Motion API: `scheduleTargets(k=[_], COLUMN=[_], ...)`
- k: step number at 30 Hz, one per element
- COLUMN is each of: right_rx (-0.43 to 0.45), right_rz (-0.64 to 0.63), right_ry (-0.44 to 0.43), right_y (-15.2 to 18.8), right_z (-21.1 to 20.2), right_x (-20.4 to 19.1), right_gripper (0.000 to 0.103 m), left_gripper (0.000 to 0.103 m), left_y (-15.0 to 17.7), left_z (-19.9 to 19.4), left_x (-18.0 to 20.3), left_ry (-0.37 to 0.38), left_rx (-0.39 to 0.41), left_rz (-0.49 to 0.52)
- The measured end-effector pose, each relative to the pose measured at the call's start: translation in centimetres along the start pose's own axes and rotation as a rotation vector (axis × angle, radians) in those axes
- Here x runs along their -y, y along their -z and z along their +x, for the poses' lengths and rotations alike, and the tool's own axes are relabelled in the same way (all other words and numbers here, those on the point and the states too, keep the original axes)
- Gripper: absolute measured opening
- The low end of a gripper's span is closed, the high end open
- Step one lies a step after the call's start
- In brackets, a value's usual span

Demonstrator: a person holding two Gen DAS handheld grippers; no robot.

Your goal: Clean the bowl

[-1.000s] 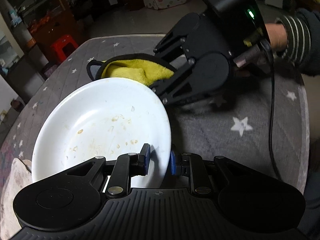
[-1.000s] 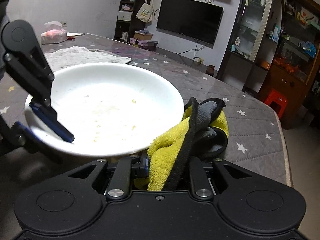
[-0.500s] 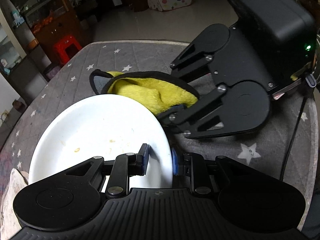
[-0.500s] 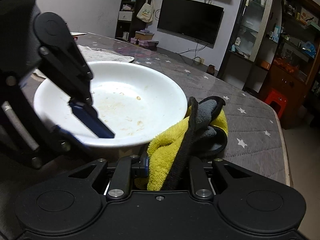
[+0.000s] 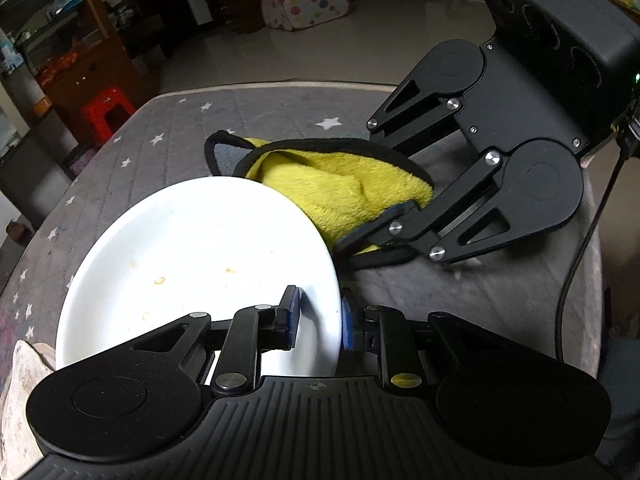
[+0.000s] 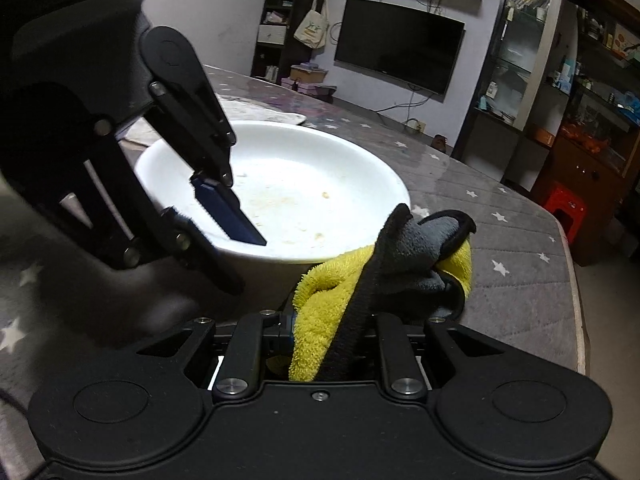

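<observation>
While the left gripper [image 5: 318,322] pinches the white bowl [image 5: 200,256] rim, the right gripper [image 6: 332,340] squeezes the yellow cloth [image 6: 332,292] beside the bowl, where food bits still wait.

A shallow white bowl [image 5: 192,256], flecked inside with small brownish food crumbs, is being held tilted by its near rim, while a bunched yellow-and-grey cloth [image 5: 332,184] with black edging is being pressed beside its far rim.

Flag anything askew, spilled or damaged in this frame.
Nothing damaged or spilled. The white bowl is tilted, its rim pinched by the left gripper, with dried food specks inside. The yellow cloth sits bunched in the right gripper.
</observation>
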State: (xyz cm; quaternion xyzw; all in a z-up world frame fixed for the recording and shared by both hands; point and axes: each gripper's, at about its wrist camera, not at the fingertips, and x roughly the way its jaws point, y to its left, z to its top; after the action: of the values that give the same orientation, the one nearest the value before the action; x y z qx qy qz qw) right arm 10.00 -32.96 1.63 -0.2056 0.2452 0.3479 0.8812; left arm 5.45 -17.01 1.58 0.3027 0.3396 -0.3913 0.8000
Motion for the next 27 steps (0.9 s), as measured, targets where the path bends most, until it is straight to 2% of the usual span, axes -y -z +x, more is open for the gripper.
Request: scheduleTargets(k=[11, 27], right_rx=[0.002, -0.004], right_rz=[-0.011, -0.044], right_ry=[-0.004, 0.046], right_y=[-0.5, -1.8], right_z=[1.0, 4.8], right_x=[0.3, 3.6], right_gripper=[0.019, 0.019], left_gripper=[0.021, 0.022], left_y=[0.4, 0.0], left_z=[-0.2, -0.1], left_x=[-0.2, -0.5], left_ry=[0.011, 0.004], left_rx=[0.005, -0.011], left_rz=[0.011, -0.007])
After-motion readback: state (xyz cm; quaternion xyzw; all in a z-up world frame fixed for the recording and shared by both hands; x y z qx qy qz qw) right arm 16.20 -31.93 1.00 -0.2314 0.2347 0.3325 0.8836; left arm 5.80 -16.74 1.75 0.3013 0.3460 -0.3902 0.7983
